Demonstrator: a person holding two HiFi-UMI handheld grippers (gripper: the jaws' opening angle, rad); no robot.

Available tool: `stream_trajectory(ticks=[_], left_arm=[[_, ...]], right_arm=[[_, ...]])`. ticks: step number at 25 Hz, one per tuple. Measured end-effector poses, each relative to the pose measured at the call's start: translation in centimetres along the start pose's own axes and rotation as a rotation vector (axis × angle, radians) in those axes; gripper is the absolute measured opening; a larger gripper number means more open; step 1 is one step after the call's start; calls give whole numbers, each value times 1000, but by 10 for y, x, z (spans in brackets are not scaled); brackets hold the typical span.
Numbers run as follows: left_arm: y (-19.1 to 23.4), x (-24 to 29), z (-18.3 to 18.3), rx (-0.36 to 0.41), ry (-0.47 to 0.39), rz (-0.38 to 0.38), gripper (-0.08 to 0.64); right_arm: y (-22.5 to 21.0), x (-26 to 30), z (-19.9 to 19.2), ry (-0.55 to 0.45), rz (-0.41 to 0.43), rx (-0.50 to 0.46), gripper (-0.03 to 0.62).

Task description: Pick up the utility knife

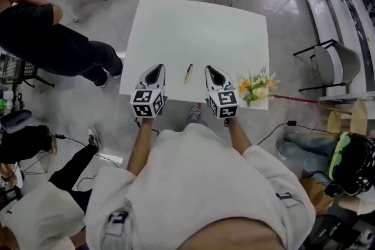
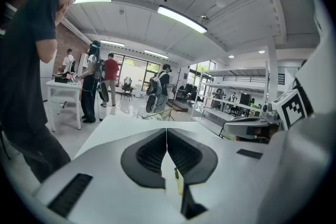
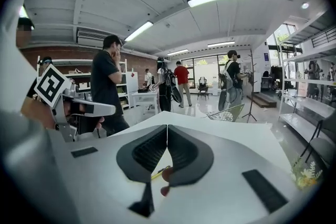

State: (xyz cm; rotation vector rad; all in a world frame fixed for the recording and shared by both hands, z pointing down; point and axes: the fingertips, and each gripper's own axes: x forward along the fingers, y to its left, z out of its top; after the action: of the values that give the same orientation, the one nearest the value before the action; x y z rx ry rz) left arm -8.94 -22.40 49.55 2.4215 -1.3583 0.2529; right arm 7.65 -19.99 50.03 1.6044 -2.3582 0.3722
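Knife (image 1: pixel 188 72) untouched on desk (image 1: pixel 176 26), pickup not begun; closed, empty left tool (image 1: pixel 156 69) at its nine o'clock, right tool (image 1: pixel 211 70) at three.

The utility knife (image 1: pixel 188 73) lies on the table (image 1: pixel 199 26) between left tongs (image 1: pixel 156 68) and right tongs (image 1: pixel 210 69), flowers (image 1: pixel 258 88) further right

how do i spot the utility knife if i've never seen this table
Start at the white table in the middle of the head view. Near its edge by the person, the utility knife lies flat between the left gripper and the right gripper. It is the only slim yellow stick there; the flowers at the right front corner are bushy.
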Motion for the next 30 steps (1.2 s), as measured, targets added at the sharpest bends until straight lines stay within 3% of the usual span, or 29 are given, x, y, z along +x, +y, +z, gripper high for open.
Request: stream_trajectory(ticks=[9, 16, 23, 30], left_arm=[[5, 48, 13, -11, 11, 75, 20], [20, 46, 3, -24, 37, 115, 20], [32, 37, -14, -36, 75, 85, 20], [41, 63, -42, -46, 130, 53, 20]], right_arm=[[-35, 46, 8, 26, 88, 11, 32], [-26, 65, 0, 48, 131, 22, 32], [-4, 63, -22, 106, 115, 45, 32], [-12, 77, -57, 173, 82, 80, 32]])
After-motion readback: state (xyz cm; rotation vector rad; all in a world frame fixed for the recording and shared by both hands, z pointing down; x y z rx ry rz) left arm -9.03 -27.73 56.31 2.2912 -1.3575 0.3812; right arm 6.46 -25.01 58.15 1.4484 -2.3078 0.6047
